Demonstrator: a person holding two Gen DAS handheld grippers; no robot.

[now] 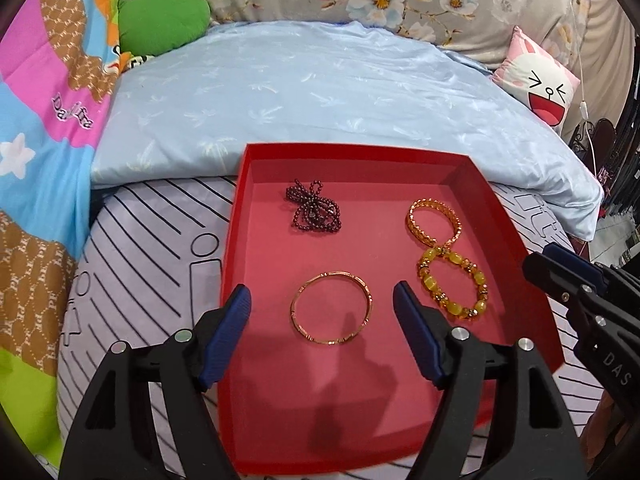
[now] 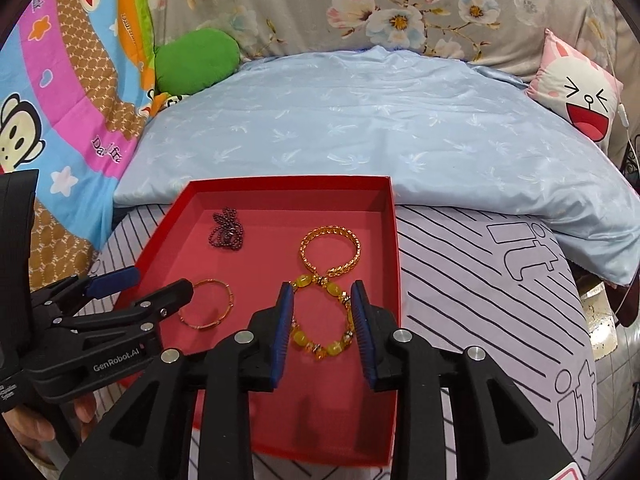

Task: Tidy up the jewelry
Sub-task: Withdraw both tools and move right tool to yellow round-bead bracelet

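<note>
Four pieces are laid out in the red tray (image 1: 236, 240) on the bed: dark beads (image 1: 314, 206) near its far edge, gold chain bracelet (image 1: 434, 222) touching the yellow bead bracelet (image 2: 322, 318), which is straddled by half-open right tongs (image 2: 322, 320), thin bangle (image 1: 331, 309) framed by wide left tongs (image 1: 322, 308).

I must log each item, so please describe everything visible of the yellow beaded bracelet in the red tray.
The yellow beaded bracelet is a closed ring of glossy, translucent-looking yellow beads with small metallic spacers. It lies flat on the floor of the red tray, on its right side. Its far end meets the gold chain-link bangle. The open right gripper brackets it.
</note>
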